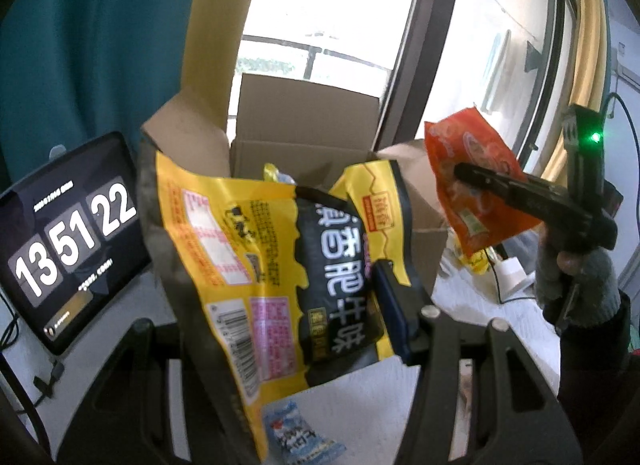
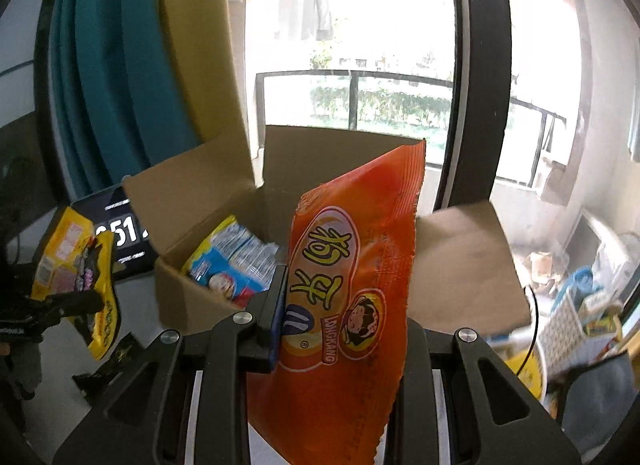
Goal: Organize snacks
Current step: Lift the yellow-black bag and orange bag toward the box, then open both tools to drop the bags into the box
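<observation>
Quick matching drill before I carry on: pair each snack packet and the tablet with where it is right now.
Things:
1. yellow-and-black packet
2. orange packet
3. blue-and-white packets
4. tablet

Places:
A. inside the cardboard box
B. gripped by the right gripper
C. standing left of the box, showing a clock
D. gripped by the left gripper

Pairs: 1-D, 2-B, 3-A, 4-C
</observation>
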Action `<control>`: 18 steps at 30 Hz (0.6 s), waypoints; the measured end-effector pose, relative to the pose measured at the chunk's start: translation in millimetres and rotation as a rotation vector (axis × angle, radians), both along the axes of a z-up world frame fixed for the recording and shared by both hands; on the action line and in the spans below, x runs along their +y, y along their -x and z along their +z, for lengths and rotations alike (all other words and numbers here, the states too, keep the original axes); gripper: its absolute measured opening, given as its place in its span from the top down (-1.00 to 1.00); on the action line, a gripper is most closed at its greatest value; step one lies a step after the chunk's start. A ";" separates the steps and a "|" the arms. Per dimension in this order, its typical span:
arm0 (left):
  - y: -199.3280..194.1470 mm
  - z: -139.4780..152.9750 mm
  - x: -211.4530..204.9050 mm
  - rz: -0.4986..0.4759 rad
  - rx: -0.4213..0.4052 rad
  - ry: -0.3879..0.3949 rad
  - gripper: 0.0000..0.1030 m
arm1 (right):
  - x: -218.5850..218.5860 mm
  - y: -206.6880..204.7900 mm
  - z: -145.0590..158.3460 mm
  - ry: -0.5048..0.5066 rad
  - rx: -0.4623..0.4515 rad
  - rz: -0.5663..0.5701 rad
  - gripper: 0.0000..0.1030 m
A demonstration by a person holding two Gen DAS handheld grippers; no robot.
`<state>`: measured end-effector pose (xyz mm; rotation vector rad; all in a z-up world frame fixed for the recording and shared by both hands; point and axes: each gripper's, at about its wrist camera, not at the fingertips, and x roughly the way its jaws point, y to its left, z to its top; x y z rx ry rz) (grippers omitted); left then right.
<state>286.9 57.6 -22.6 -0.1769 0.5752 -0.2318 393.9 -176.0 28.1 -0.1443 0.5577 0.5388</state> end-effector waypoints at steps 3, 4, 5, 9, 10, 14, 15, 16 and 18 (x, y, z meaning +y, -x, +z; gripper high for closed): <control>-9.1 6.0 0.6 0.010 -0.007 0.002 -0.06 | 4.6 -18.4 1.0 -0.008 0.008 -0.006 0.42; -13.8 7.9 1.2 0.012 -0.012 0.001 -0.06 | 6.6 -26.0 1.4 -0.005 0.004 -0.011 0.42; -17.0 10.6 1.5 0.018 -0.016 -0.001 -0.06 | 8.6 -31.5 2.0 -0.001 -0.001 -0.015 0.42; -33.8 25.4 3.3 0.032 -0.054 -0.012 -0.06 | 14.1 -55.0 5.6 -0.007 -0.011 -0.024 0.42; -38.2 29.1 3.6 0.037 -0.062 -0.012 -0.06 | 14.8 -59.2 6.7 -0.014 -0.013 -0.025 0.42; -58.8 39.9 2.4 0.049 -0.091 -0.023 -0.05 | 18.7 -70.5 8.8 -0.022 -0.028 -0.024 0.42; -63.3 39.9 2.2 0.055 -0.089 -0.029 0.02 | 20.3 -73.7 7.8 -0.021 -0.028 -0.023 0.42; -67.0 39.3 2.1 0.058 -0.084 -0.028 0.10 | 21.8 -79.2 6.2 -0.021 -0.024 -0.022 0.42; -71.9 37.1 2.8 0.057 -0.077 -0.025 0.11 | 24.9 -90.5 1.7 -0.012 -0.006 -0.022 0.42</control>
